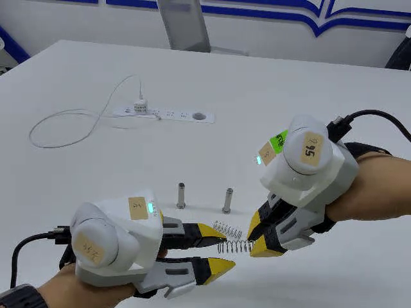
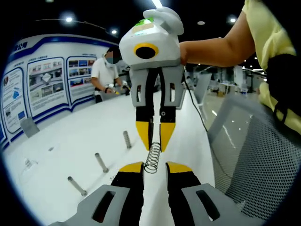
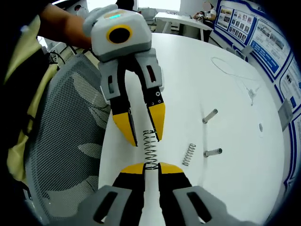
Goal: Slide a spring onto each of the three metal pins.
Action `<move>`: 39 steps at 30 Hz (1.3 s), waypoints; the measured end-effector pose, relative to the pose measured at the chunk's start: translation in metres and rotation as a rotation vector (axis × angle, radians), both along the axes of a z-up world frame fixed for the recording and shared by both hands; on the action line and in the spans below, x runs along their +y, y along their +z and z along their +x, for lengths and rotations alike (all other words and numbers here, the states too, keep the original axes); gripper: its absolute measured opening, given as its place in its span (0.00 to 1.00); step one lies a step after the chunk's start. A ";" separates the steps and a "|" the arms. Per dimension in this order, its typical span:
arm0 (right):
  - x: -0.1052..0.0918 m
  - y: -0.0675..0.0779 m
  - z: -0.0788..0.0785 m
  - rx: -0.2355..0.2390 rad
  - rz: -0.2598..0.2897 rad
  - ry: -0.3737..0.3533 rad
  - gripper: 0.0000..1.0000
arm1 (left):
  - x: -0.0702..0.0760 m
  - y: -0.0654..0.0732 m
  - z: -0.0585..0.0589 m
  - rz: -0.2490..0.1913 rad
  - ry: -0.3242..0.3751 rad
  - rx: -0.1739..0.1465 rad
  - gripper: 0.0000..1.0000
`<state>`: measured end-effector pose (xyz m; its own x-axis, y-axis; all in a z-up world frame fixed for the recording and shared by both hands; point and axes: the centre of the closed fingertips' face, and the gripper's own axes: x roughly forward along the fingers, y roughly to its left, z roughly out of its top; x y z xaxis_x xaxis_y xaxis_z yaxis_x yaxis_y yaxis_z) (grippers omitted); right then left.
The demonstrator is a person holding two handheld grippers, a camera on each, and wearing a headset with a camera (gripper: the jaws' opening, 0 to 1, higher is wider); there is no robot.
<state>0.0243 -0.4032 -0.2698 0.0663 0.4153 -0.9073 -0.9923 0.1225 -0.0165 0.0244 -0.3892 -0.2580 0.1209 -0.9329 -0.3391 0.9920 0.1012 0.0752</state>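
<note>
My right gripper (image 1: 258,237) (image 3: 151,168) is shut on one end of a thin spring (image 1: 234,247) (image 3: 149,147) (image 2: 152,159), holding it level just above the white table (image 1: 257,96). My left gripper (image 1: 219,251) (image 2: 154,167) faces it, open, with the spring's free end between its yellow tips. A second spring (image 1: 226,229) (image 3: 189,154) lies loose on the table beside them. Two upright metal pins (image 1: 181,196) (image 1: 227,200) stand just beyond the grippers. In the left gripper view three pins (image 2: 127,140) (image 2: 101,162) (image 2: 76,186) stand in a row, all bare.
A white power strip (image 1: 170,115) with a looped cable (image 1: 61,125) lies farther back on the table. A chair (image 1: 183,25) stands at the far edge. A mesh chair (image 3: 70,122) is close behind me. A person (image 2: 107,70) stands in the background.
</note>
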 end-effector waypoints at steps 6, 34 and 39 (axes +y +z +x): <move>0.002 0.001 -0.005 -0.002 -0.005 0.024 0.11 | 0.001 -0.001 -0.001 0.008 -0.010 -0.012 0.12; 0.039 0.043 -0.009 -0.050 0.055 0.069 0.15 | -0.001 0.000 -0.003 0.005 -0.017 -0.033 0.10; 0.038 0.038 -0.007 -0.040 0.037 0.067 0.16 | -0.002 0.001 -0.002 0.000 -0.011 -0.027 0.10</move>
<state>0.0175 -0.3648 -0.2322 0.0731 0.4533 -0.8883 -0.9970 0.0571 -0.0530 0.0221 -0.3908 -0.2572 0.1197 -0.9344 -0.3355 0.9907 0.0903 0.1019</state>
